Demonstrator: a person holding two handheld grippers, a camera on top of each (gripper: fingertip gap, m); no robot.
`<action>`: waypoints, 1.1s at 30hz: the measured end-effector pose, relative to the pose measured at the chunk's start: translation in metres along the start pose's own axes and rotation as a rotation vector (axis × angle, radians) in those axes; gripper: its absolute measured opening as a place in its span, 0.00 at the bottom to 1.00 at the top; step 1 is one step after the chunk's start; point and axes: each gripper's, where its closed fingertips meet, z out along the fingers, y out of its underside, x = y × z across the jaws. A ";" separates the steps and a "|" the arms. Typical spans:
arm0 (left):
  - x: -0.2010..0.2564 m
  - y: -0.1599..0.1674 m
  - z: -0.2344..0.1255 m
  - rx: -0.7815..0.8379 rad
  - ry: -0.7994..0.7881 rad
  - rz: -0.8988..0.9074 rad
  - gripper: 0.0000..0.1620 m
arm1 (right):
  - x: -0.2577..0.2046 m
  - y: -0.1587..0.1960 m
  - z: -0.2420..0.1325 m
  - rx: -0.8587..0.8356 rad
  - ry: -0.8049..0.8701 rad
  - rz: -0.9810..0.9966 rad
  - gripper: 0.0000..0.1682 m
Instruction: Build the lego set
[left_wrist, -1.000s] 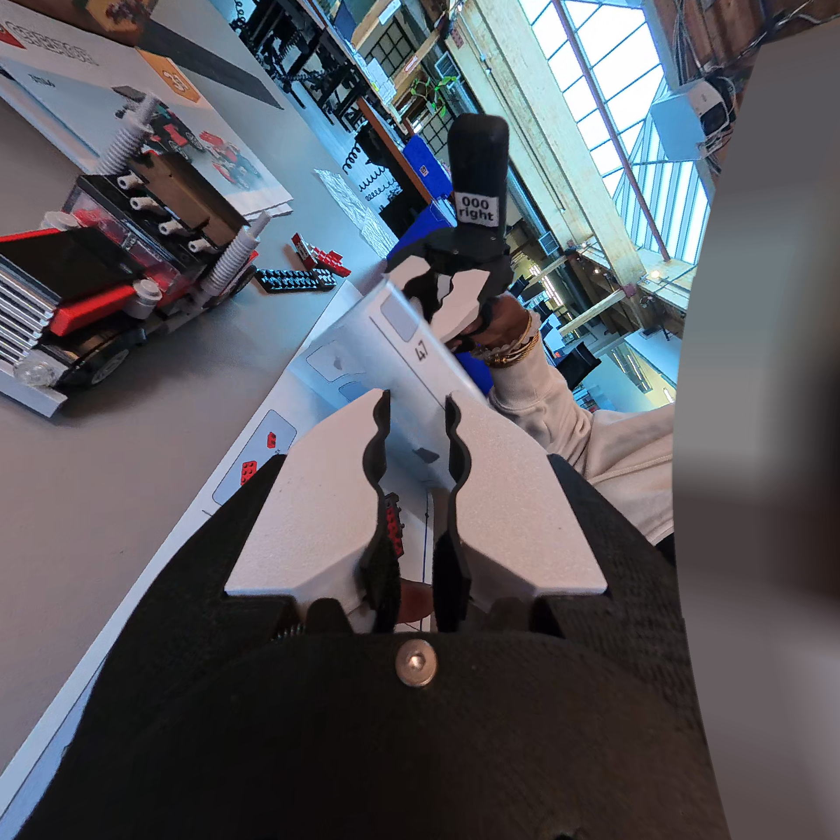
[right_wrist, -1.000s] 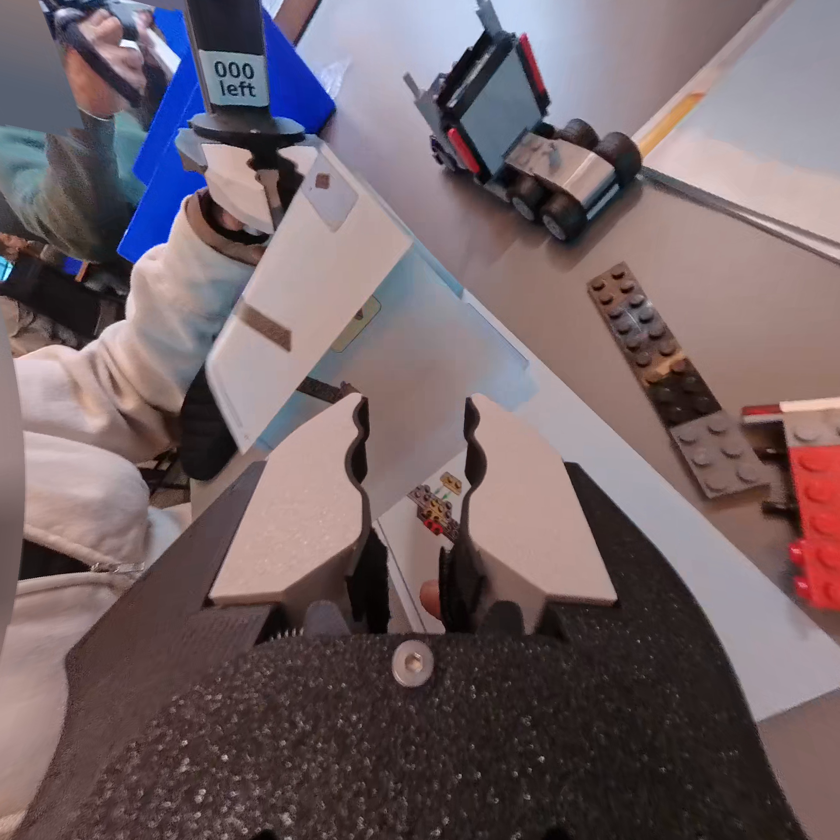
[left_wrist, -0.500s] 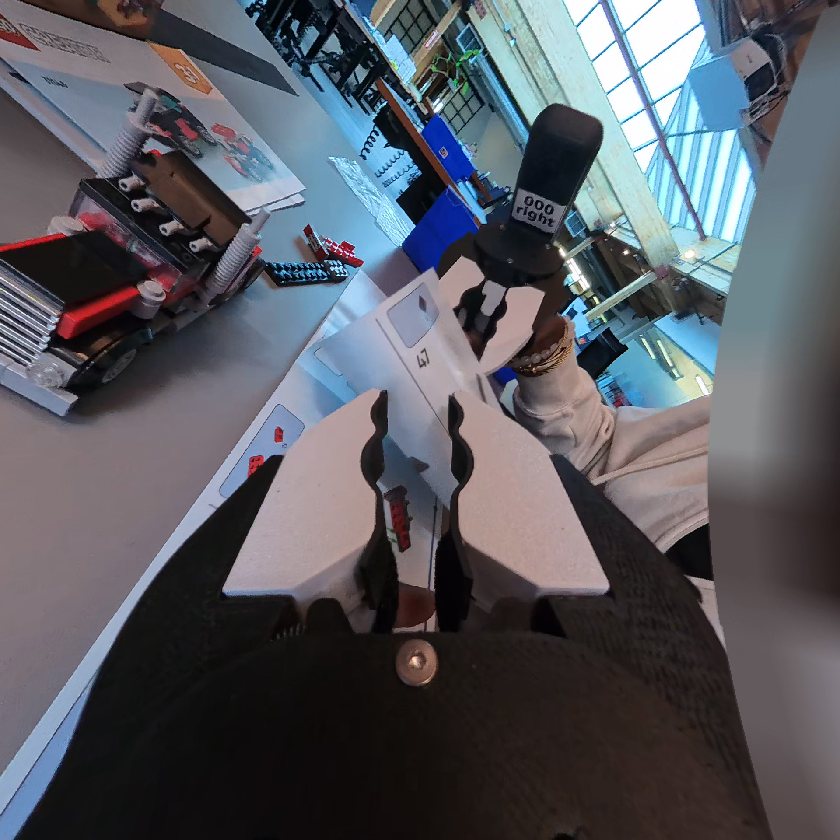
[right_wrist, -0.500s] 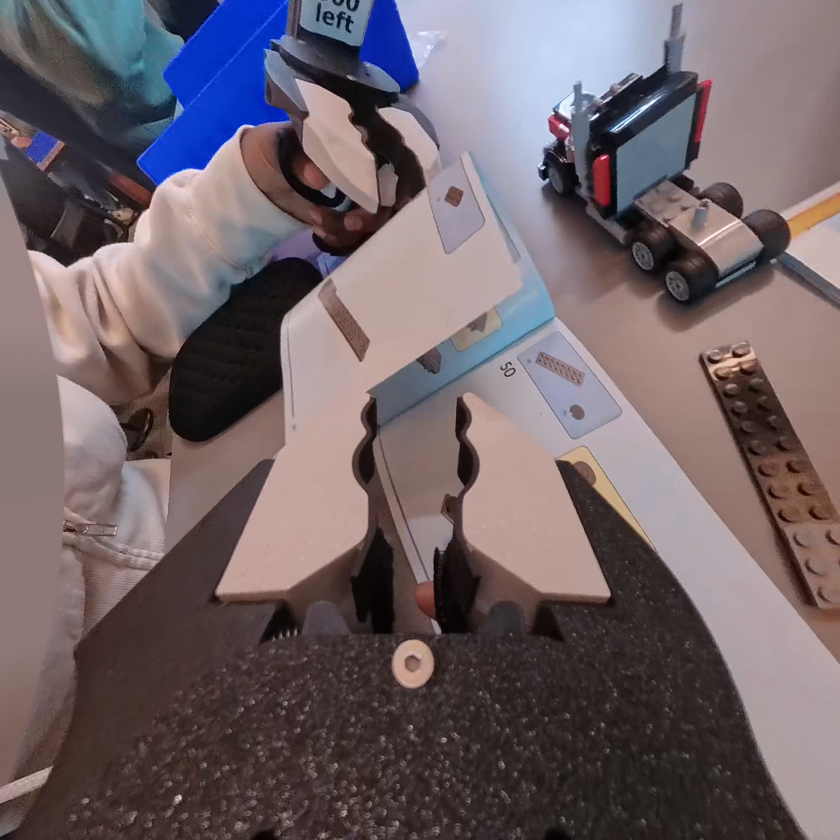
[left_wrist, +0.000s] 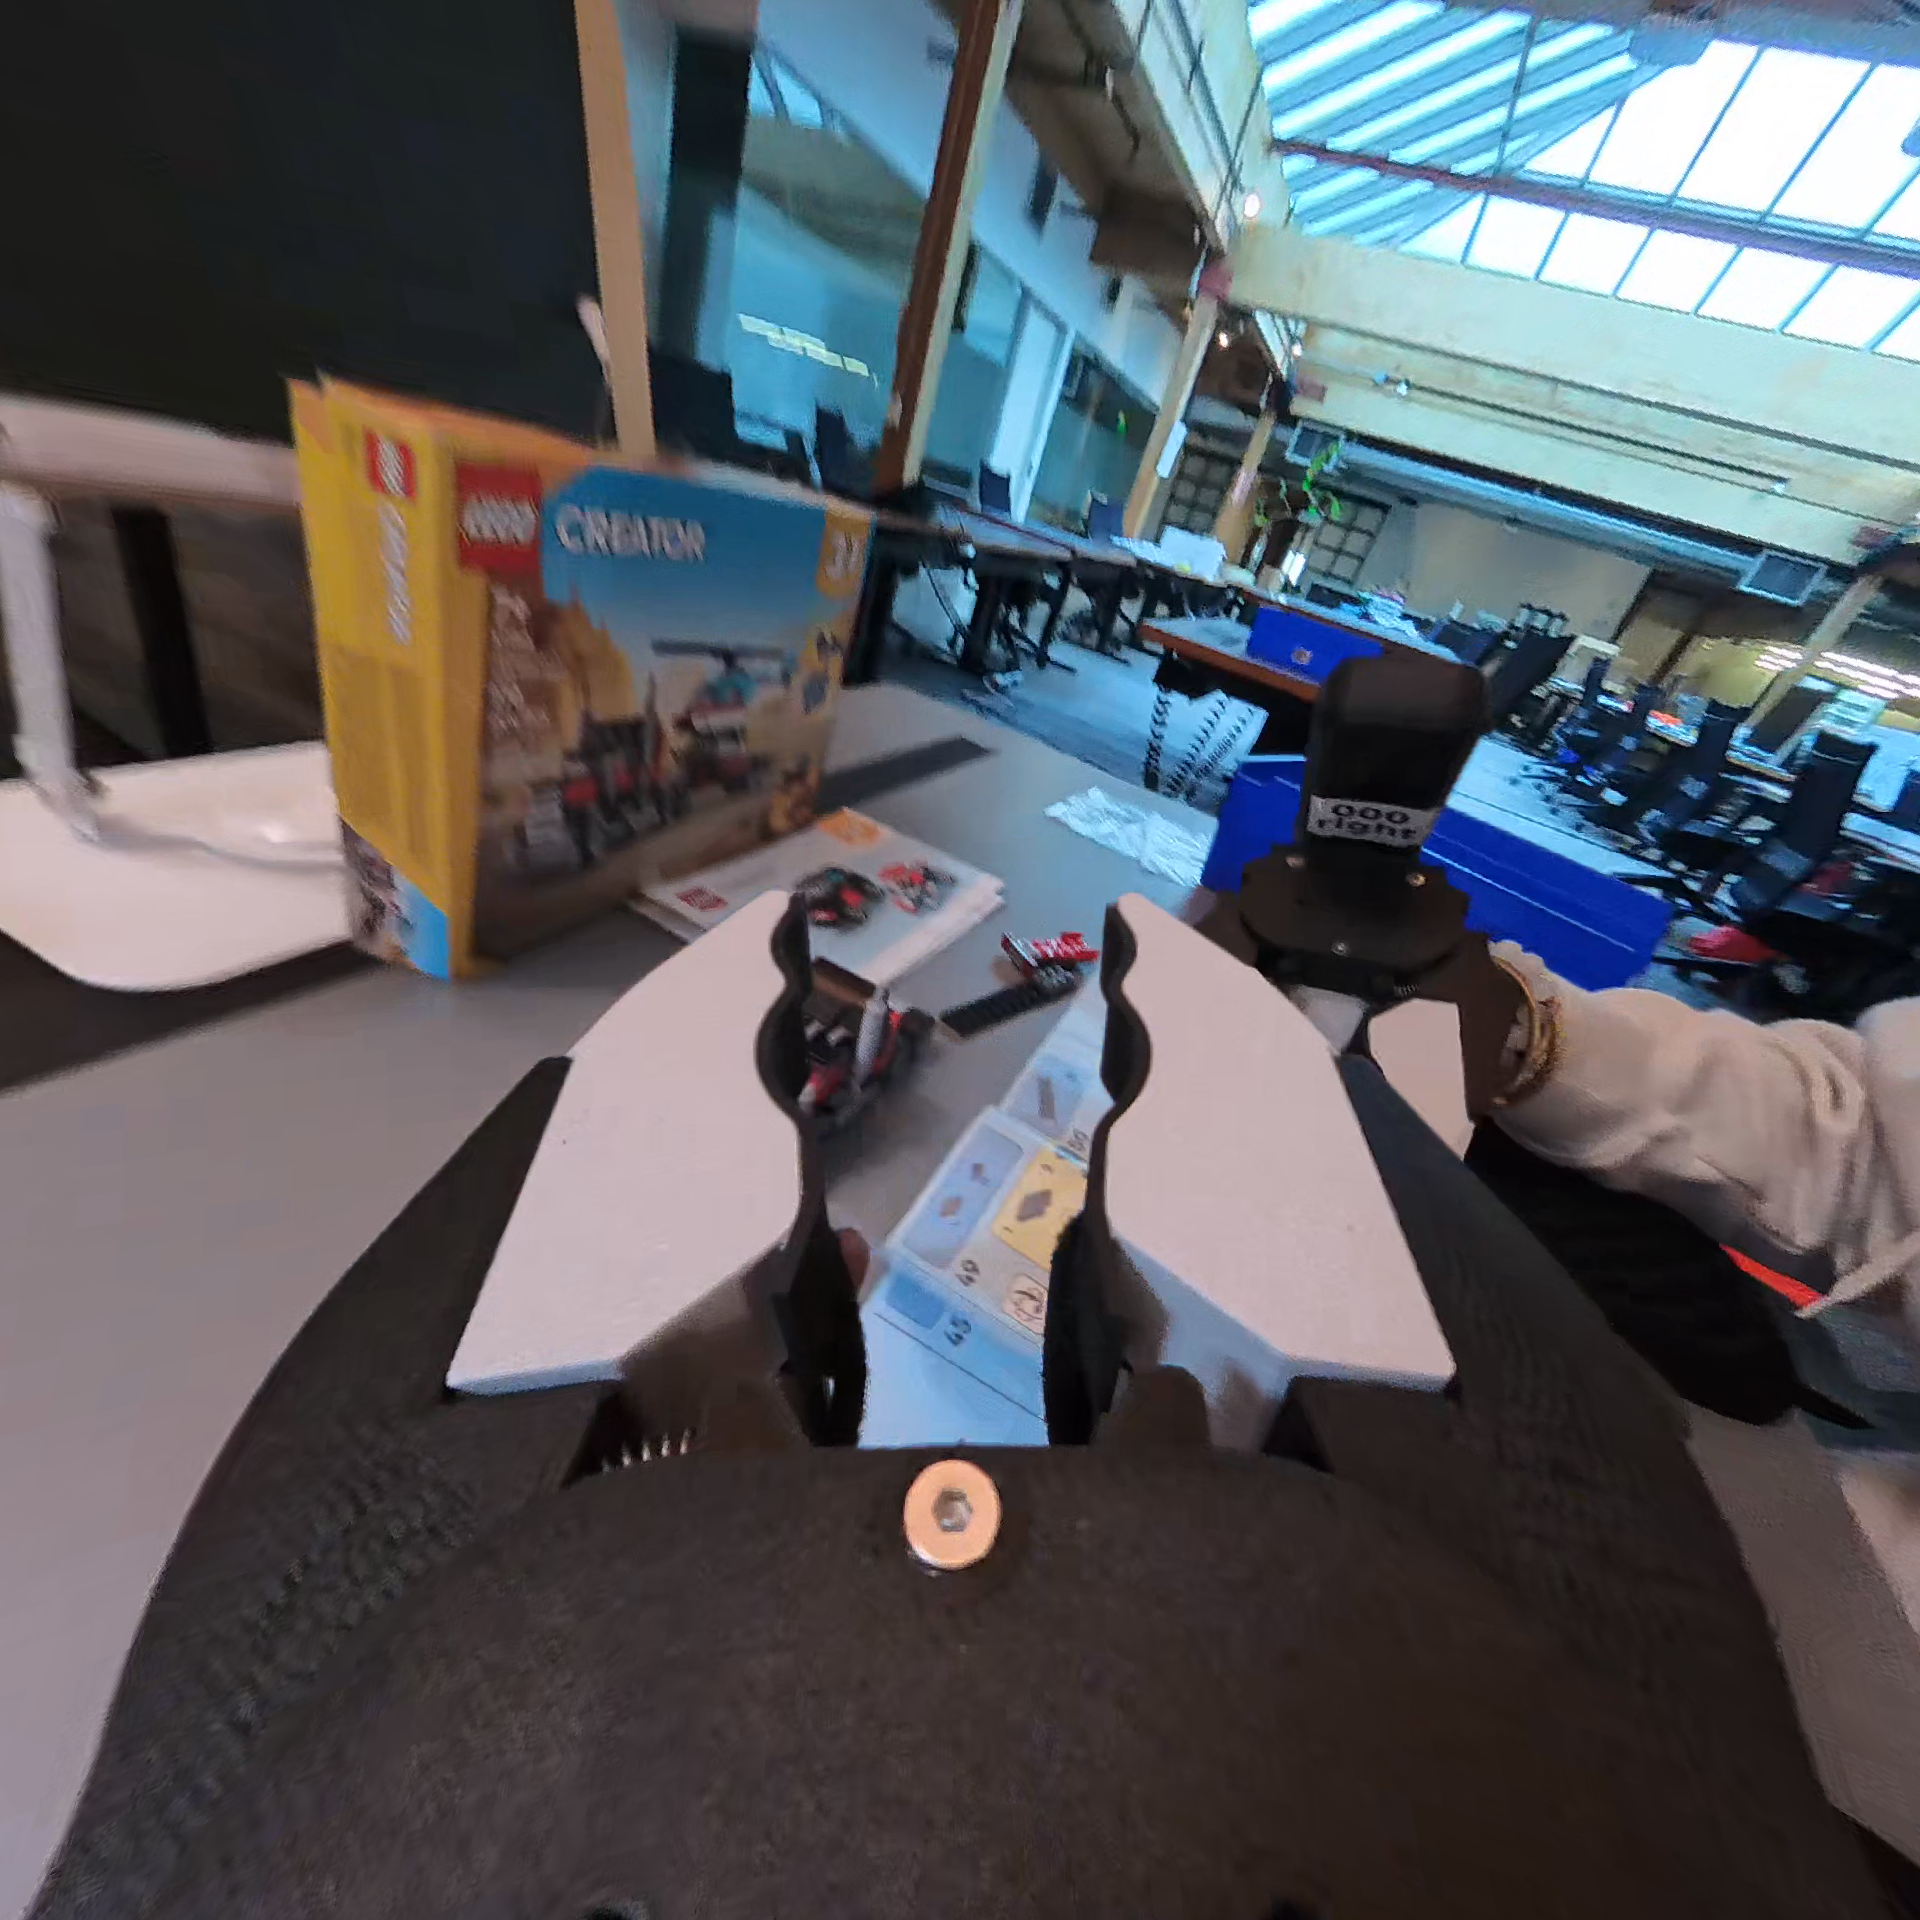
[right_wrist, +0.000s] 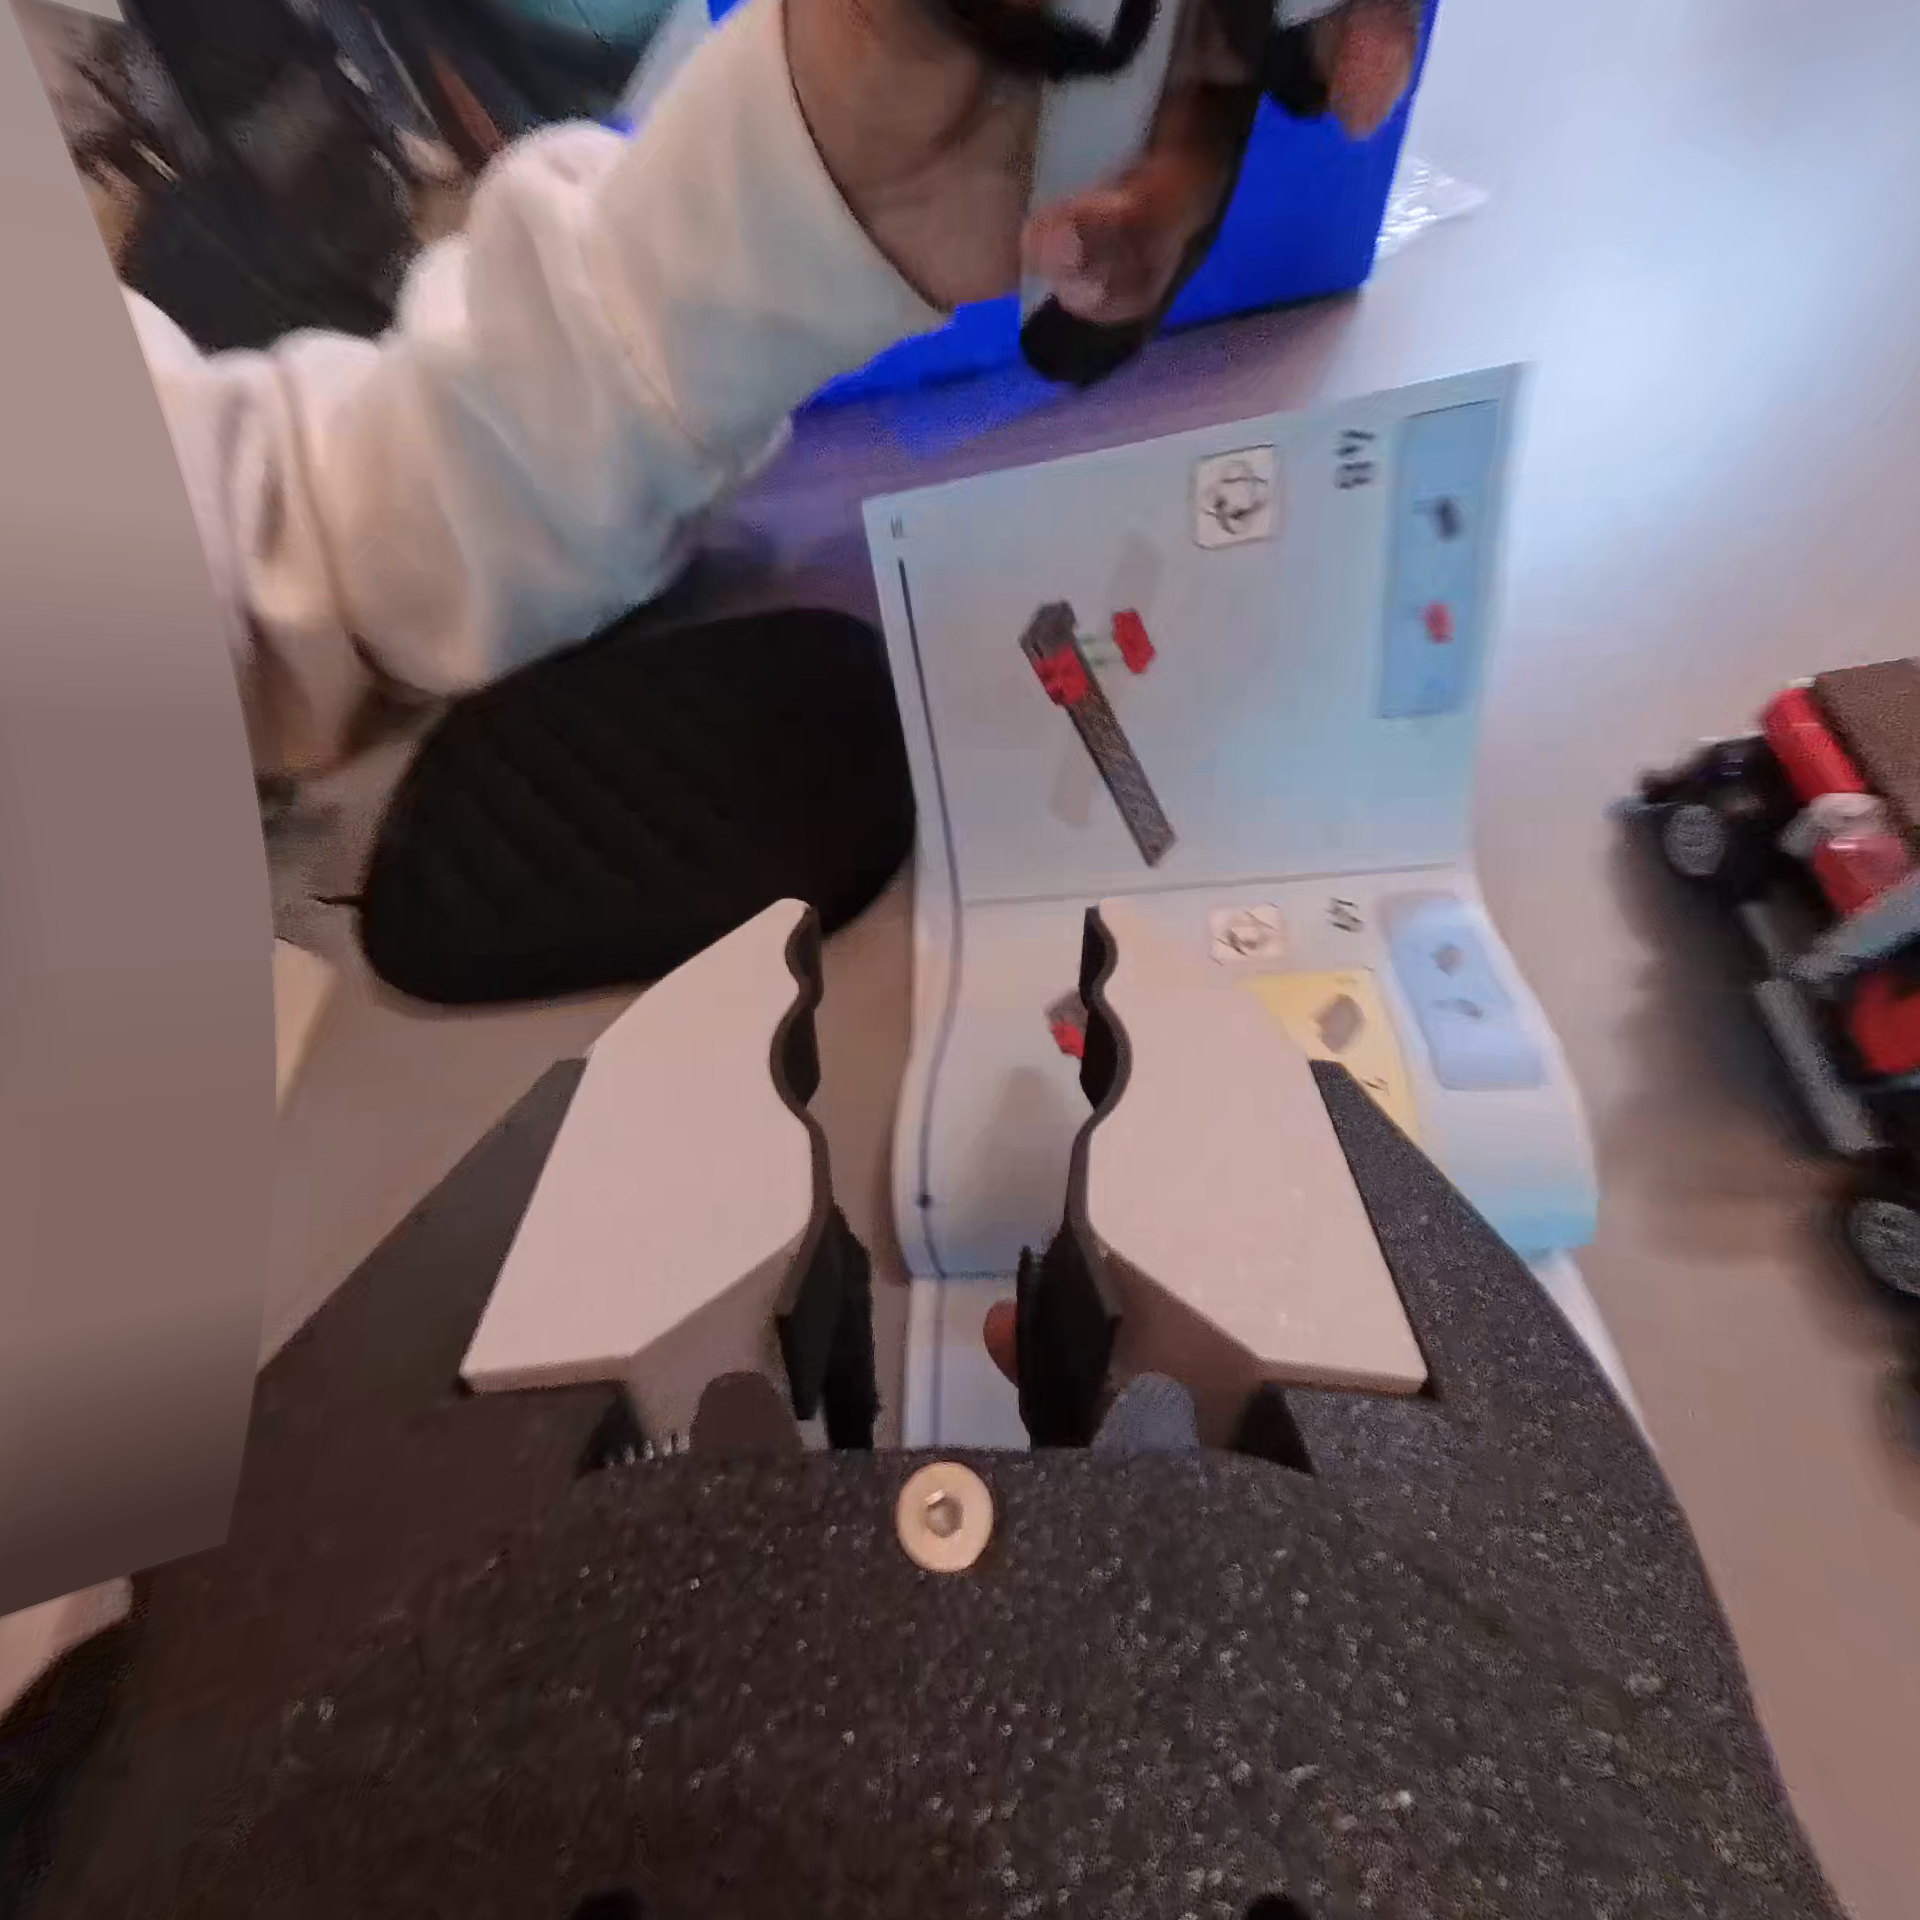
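The open instruction booklet (right_wrist: 1195, 727) lies near the surface's front edge, its far page curling up: thin, limp paper, best pinched at a free page corner. Beyond it sit the part-built truck (left_wrist: 852, 1039), rigid but likely to shed pieces, and a flat black plate (left_wrist: 1003, 1006), light and low, best taken by its long edges. The left claw (left_wrist: 945, 1029) and right claw (right_wrist: 945, 1029) both gape wide, empty. The set's box (left_wrist: 571, 707) stands toward the far left edge.
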 end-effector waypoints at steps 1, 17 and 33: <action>0.000 -0.006 -0.005 0.028 -0.012 0.032 0.34 | 0.006 0.003 -0.004 -0.022 0.058 -0.042 0.28; 0.087 0.117 0.049 -0.533 0.333 0.384 0.09 | 0.049 0.058 -0.010 -0.155 0.274 -0.086 0.03; 0.107 0.196 0.061 -0.835 0.407 0.417 0.00 | 0.122 0.058 -0.046 -0.122 0.460 0.156 0.00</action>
